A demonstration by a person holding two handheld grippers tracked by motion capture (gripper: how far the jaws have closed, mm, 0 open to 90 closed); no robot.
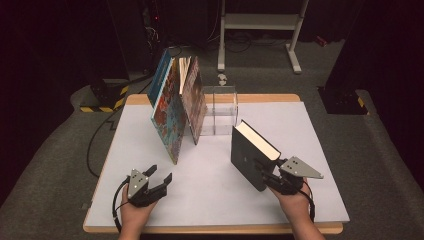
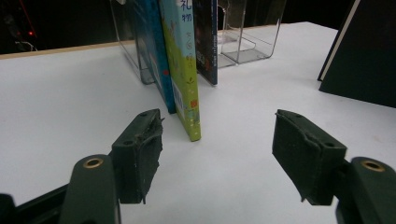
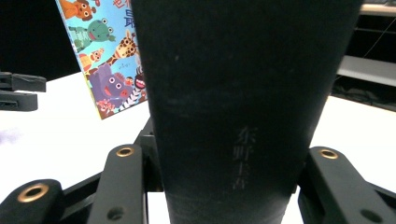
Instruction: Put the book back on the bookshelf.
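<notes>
Black book (image 1: 248, 157): thick hardback, upright, pale page edges up; right gripper (image 1: 266, 175) pinching spine; left gripper (image 1: 161, 176) spread, empty; bare table (image 1: 210, 175) between.

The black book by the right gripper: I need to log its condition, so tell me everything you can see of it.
The black book is a thick hardback with a matt black cover and cream page edges on top. It stands upright on the white table, right of the leaning picture books. The right gripper grips it at the spine, one of the fingers on each side. Faint characters run down the spine. No damage shows.
</notes>
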